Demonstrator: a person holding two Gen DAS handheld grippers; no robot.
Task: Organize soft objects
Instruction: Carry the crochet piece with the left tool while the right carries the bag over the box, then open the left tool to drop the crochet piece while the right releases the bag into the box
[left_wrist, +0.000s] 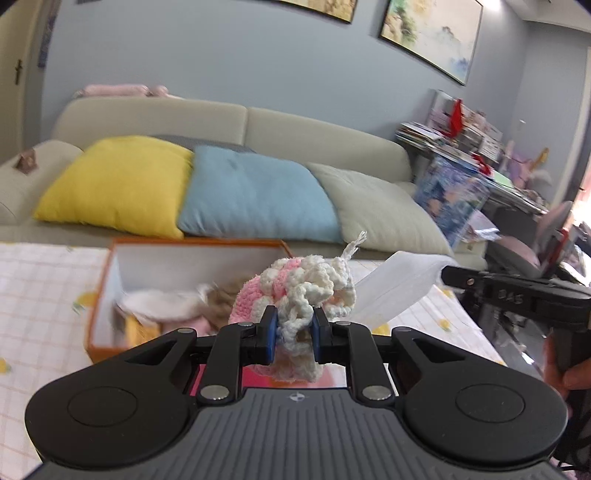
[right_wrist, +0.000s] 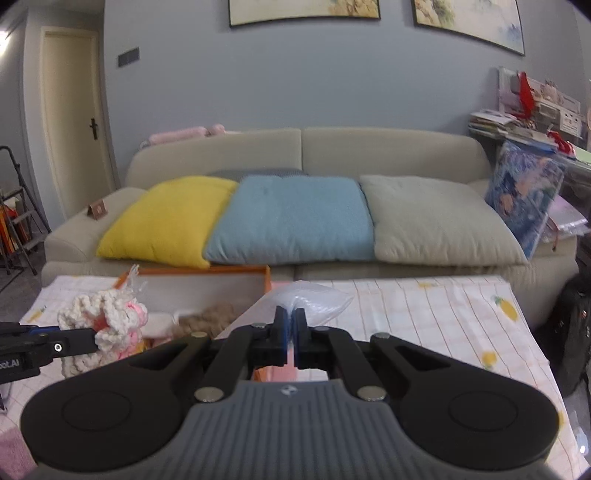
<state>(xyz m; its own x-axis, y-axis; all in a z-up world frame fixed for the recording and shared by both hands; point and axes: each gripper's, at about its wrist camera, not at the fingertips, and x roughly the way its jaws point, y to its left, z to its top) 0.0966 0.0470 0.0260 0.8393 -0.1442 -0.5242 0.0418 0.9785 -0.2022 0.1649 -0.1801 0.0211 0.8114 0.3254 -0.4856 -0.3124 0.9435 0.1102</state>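
My left gripper (left_wrist: 293, 326) is shut on a pink and white crocheted piece (left_wrist: 306, 284), which bunches up between the blue pads above the table. Its yarn tail sticks up. My right gripper (right_wrist: 291, 326) is shut on a crumpled clear plastic bag (right_wrist: 317, 299), held above the tablecloth. In the left wrist view the right gripper (left_wrist: 448, 275) comes in from the right with the bag (left_wrist: 399, 284) just beside the crocheted piece. In the right wrist view the left gripper (right_wrist: 92, 338) holds the crocheted piece (right_wrist: 107, 314) at the far left.
An open orange box (left_wrist: 110, 280) with soft cloth items inside stands on the lemon-print checked tablecloth (right_wrist: 424, 317). Behind the table is a beige sofa (right_wrist: 388, 147) with yellow, blue and grey cushions. A cluttered shelf (left_wrist: 461, 136) is at the right. A person's hand (left_wrist: 569, 373) grips the right tool.
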